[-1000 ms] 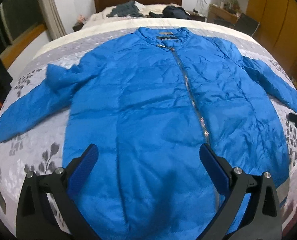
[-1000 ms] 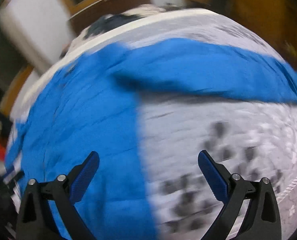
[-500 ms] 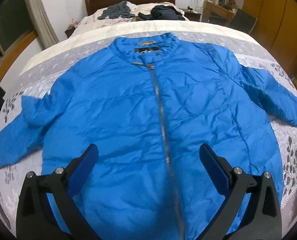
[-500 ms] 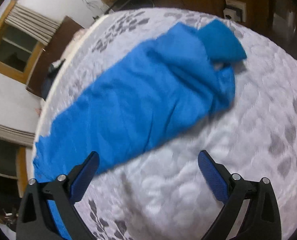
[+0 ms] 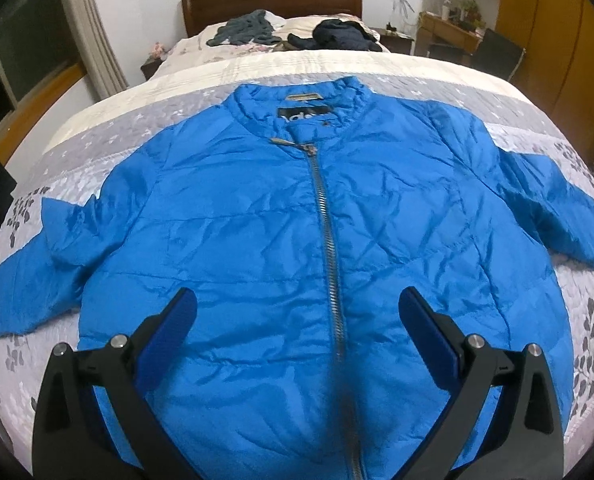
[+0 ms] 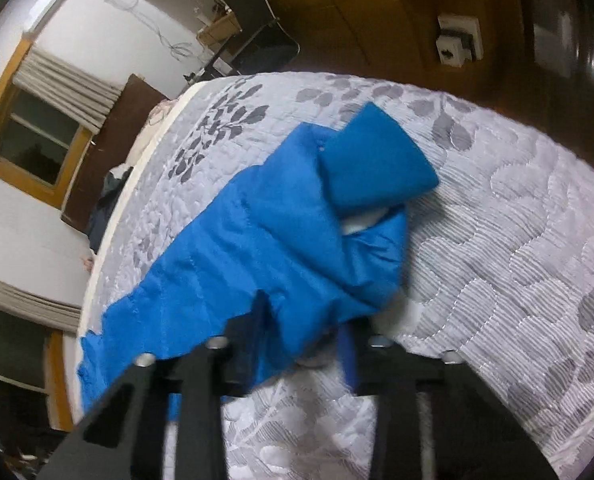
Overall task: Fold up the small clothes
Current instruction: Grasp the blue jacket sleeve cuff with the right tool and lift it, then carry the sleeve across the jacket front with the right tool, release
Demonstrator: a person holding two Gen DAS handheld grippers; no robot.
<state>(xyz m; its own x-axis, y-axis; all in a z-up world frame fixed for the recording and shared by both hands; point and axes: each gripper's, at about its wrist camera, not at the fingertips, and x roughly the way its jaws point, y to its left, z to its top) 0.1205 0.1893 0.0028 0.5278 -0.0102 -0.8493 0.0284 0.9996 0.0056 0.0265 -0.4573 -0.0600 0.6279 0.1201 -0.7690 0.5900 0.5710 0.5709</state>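
Now, left gripper [image 5: 297, 312]: you're hovering it, jaws spread, over jacket [image 5: 257, 240].
Right gripper [image 6: 301, 328]: you're pinching the sleeve [image 6: 281, 240].

- A bright blue puffer jacket [image 5: 257, 240] lies flat, front side up, on a grey quilted bedspread with a leaf print.
- Its silver zipper [image 5: 329, 240] is closed, running straight down the middle from the stand-up collar [image 5: 301, 98], which points toward the headboard.
- Both sleeves are spread out to the sides.
- The fabric is wrinkled and slightly glossy.
- One sleeve [image 6: 257, 248] ends in a knit cuff [image 6: 373, 160], bent back over the sleeve.
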